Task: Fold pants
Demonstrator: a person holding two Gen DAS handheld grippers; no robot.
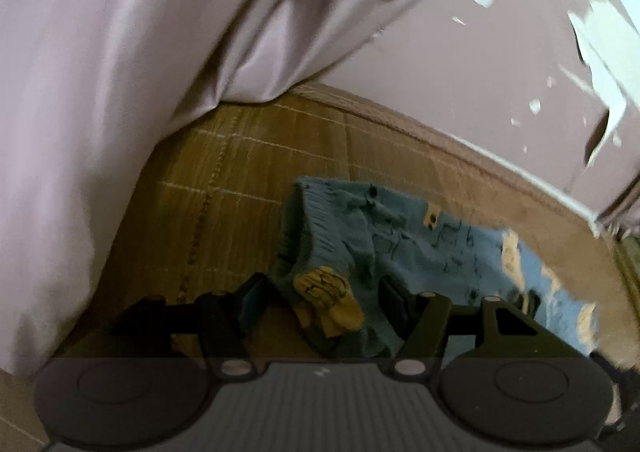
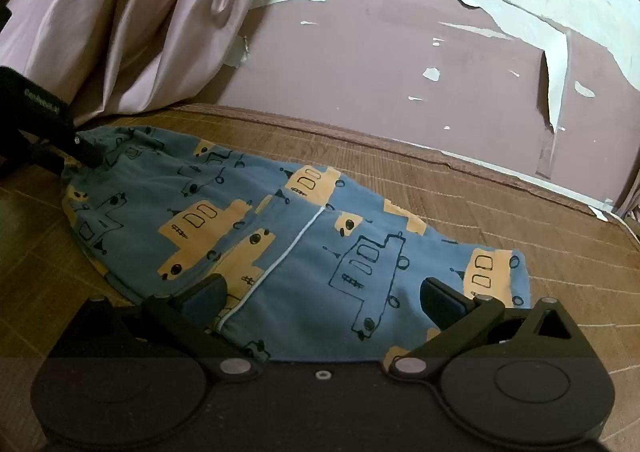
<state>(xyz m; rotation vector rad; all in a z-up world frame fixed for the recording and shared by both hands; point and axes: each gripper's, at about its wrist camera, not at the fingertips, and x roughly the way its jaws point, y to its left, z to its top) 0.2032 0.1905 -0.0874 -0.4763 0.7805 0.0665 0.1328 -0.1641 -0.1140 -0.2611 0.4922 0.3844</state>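
The blue pants are lying flat on the bamboo mat, so the wide-open, empty right gripper is needing a low pinch at 6 o'clock while the left gripper, also spread, is straddling the bunched end at 9 o'clock.

Motion blur is smearing the pants along their right side in the left wrist view. The right gripper's body is hiding their near hem; the curtain is running off the frame's top.
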